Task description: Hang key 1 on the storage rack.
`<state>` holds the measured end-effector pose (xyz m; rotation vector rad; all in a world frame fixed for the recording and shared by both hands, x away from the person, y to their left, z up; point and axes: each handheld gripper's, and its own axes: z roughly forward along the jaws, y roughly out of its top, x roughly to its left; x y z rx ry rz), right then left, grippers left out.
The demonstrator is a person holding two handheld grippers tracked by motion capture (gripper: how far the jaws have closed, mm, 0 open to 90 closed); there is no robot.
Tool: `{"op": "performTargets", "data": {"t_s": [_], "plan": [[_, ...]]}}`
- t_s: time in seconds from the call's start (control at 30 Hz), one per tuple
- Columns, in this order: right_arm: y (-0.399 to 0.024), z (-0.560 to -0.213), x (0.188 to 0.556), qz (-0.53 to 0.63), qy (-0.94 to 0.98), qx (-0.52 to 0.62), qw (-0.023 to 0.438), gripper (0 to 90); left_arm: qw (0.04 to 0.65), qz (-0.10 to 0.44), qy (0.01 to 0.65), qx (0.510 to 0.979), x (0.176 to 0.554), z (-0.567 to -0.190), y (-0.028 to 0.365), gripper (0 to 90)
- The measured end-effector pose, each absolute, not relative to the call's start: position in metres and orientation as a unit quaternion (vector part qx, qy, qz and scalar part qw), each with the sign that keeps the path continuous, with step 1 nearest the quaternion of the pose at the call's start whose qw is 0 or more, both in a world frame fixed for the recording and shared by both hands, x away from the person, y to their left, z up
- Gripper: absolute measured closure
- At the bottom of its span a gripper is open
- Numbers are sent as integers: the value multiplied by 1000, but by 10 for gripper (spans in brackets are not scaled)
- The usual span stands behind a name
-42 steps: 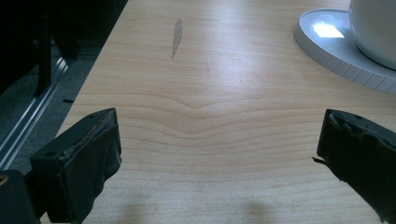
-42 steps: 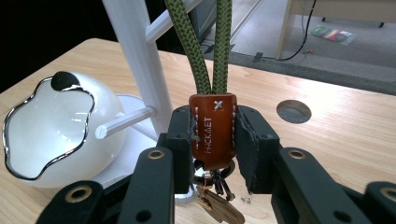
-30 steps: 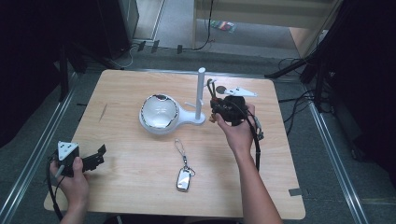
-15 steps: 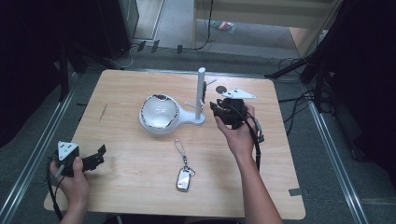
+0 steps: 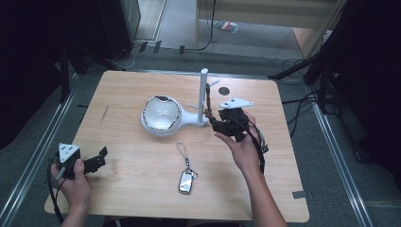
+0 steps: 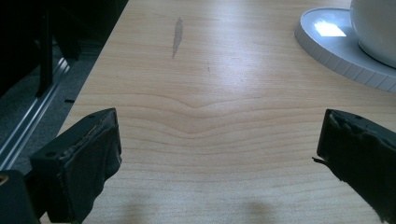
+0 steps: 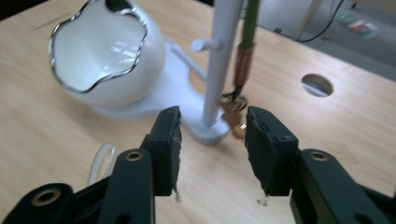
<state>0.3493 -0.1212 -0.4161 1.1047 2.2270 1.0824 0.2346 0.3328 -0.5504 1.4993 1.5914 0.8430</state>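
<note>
We note the right gripper (image 7: 212, 140), jaws just opening and empty, beside the white stand's post (image 7: 219, 65), where the lanyard (image 7: 243, 56) with its keys hangs from a peg; drawing back carelessly could snag it or tip the stand.

The table (image 5: 142, 179) is pale wood with visible grain and a smooth matt finish. The white bowl (image 7: 109, 56) looks like glossy ceramic with a shiny silver rim, while its stand (image 7: 219, 65) looks like matt white plastic. The key fob (image 5: 186, 181) gleams like metal. The right gripper (image 7: 212, 140) has worn, rough black pads.
</note>
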Motion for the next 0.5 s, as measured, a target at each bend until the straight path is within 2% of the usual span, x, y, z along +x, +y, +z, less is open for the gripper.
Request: {"op": "performTargets", "data": {"t_s": [0.23, 0.3, 0.33, 0.5], "plan": [[-120, -420, 340, 376, 816, 401, 179, 495, 386, 333, 624, 592, 234, -550, 332, 0], [-119, -421, 340, 369, 820, 399, 178, 491, 386, 334, 624, 592, 235, -550, 332, 0], [-118, -421, 338, 356, 828, 395, 178, 461, 386, 333, 624, 592, 235, -550, 332, 0], [-117, -422, 335, 349, 833, 391, 179, 463, 384, 334, 623, 593, 235, -550, 332, 1]]}}
